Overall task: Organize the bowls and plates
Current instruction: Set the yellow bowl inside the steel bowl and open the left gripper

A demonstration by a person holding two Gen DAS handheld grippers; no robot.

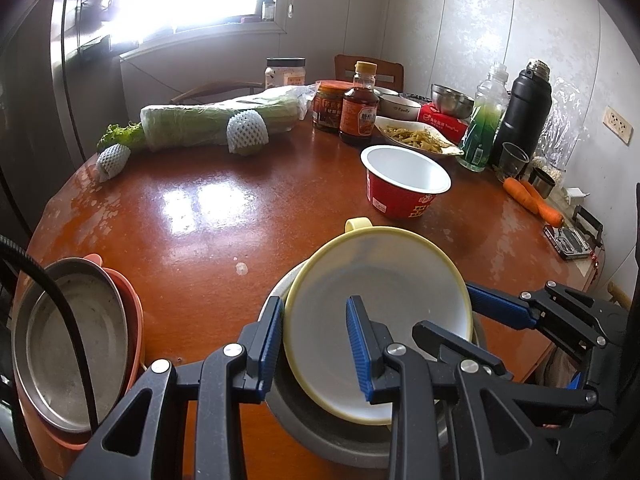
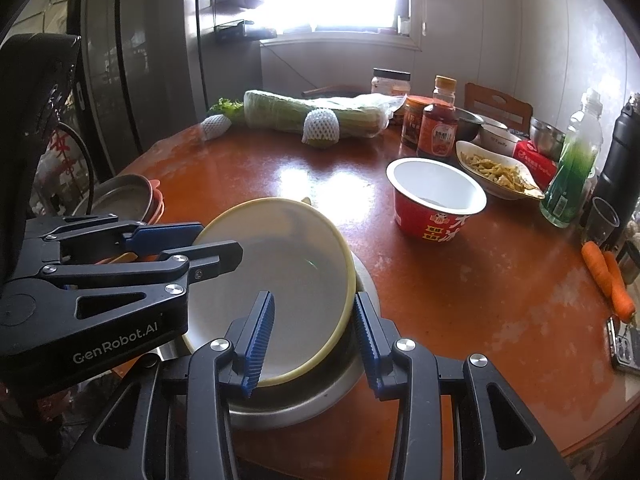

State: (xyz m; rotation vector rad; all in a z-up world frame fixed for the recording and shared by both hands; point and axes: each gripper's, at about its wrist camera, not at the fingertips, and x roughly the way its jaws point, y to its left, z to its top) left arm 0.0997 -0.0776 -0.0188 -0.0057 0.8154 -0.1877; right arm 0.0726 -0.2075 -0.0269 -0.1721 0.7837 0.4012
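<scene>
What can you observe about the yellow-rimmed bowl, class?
The yellow-rimmed bowl looks like plastic: pale yellow rim, whitish inside, empty, with a small yellow handle on its far side. It sits tilted in a metal bowl near the table's front edge. The left gripper and right gripper each straddle its rim on opposite sides.

centre table [image 1: 208, 216]: bare, passable
left edge: steel plate [image 1: 68, 344] on orange plate [image 1: 134, 312]
right of centre: red cup [image 1: 404, 184]
far side: cabbage [image 1: 216, 124], bottles [image 1: 359, 106]
right edge: carrots [image 1: 532, 200]
</scene>
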